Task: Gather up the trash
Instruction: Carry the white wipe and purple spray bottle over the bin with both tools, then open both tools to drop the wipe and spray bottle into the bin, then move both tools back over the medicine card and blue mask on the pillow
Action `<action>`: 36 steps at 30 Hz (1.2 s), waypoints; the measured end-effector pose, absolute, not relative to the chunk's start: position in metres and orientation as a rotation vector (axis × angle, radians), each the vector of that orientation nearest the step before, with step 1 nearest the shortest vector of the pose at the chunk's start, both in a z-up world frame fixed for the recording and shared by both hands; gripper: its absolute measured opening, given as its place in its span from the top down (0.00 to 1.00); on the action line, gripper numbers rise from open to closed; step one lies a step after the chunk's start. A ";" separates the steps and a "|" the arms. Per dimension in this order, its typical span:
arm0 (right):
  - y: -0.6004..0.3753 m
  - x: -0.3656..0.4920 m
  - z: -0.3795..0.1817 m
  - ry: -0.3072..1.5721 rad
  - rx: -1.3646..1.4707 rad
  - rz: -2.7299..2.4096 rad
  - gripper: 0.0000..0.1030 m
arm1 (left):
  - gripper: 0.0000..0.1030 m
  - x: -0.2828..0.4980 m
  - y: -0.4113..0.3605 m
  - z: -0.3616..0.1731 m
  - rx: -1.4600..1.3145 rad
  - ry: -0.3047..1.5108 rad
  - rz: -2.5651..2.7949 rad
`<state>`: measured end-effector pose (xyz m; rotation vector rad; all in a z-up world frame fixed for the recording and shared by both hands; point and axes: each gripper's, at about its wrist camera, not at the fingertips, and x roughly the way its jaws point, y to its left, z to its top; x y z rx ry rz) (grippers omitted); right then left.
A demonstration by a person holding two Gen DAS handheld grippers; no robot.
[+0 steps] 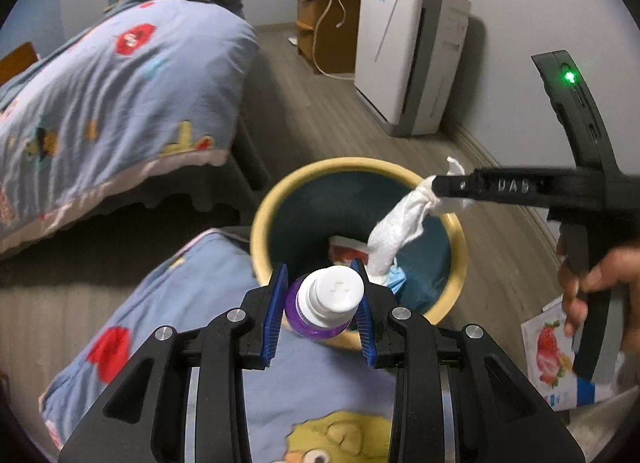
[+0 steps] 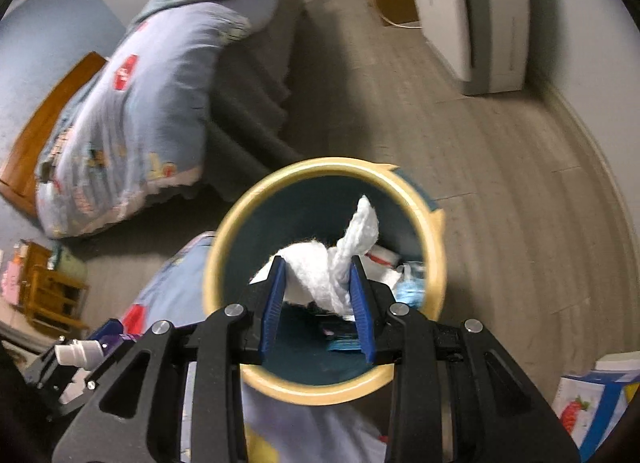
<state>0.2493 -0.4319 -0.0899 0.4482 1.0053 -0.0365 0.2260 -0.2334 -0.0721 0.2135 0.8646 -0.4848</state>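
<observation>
Hanging over a yellow-rimmed bin: a crumpled white tissue, being pinched in the closed jaws of the right gripper. Being clamped at the bin's near rim by the left gripper: a purple bottle with a white cap. Lying inside the bin: scraps, too blurred to make out. Spreading beneath: a blue cartoon quilt. Showing at the right edge, cut off: a strawberry-printed carton.

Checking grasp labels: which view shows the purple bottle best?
The left wrist view: the purple bottle sits centred between the left gripper jaws, white cap toward the camera. The right wrist view catches it only sideways at the lower-left edge.
</observation>
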 end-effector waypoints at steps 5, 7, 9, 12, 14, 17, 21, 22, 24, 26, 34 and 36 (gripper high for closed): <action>-0.435 0.254 -0.102 1.035 0.390 -0.088 0.69 | 0.67 0.240 -0.259 -0.088 0.237 0.889 -0.487; -0.435 0.255 -0.106 1.044 0.374 -0.099 0.69 | 0.67 0.244 -0.265 -0.095 0.249 0.902 -0.487; -0.433 0.256 -0.110 1.054 0.365 -0.099 0.68 | 0.67 0.247 -0.267 -0.101 0.249 0.912 -0.485; -0.434 0.257 -0.113 1.057 0.368 -0.102 0.67 | 0.67 0.249 -0.269 -0.107 0.253 0.925 -0.481; -0.433 0.258 -0.114 1.058 0.367 -0.098 0.63 | 0.67 0.250 -0.269 -0.110 0.259 0.932 -0.481; -0.430 0.259 -0.114 1.061 0.363 -0.086 0.59 | 0.67 0.252 -0.266 -0.112 0.258 0.932 -0.476; -0.425 0.259 -0.110 1.043 0.355 -0.067 0.40 | 0.55 0.251 -0.259 -0.109 0.242 0.929 -0.459; -0.423 0.259 -0.108 1.040 0.350 -0.066 0.39 | 0.50 0.250 -0.257 -0.108 0.236 0.926 -0.455; -0.420 0.259 -0.105 1.033 0.334 -0.065 0.29 | 0.43 0.246 -0.251 -0.105 0.226 0.919 -0.450; -0.417 0.259 -0.101 1.027 0.330 -0.063 0.25 | 0.35 0.242 -0.243 -0.101 0.225 0.910 -0.439; -0.405 0.255 -0.079 0.979 0.302 -0.069 0.09 | 0.15 0.225 -0.207 -0.084 0.154 0.890 -0.368; -0.401 0.253 -0.073 0.968 0.288 -0.074 0.06 | 0.15 0.220 -0.199 -0.080 0.157 0.882 -0.359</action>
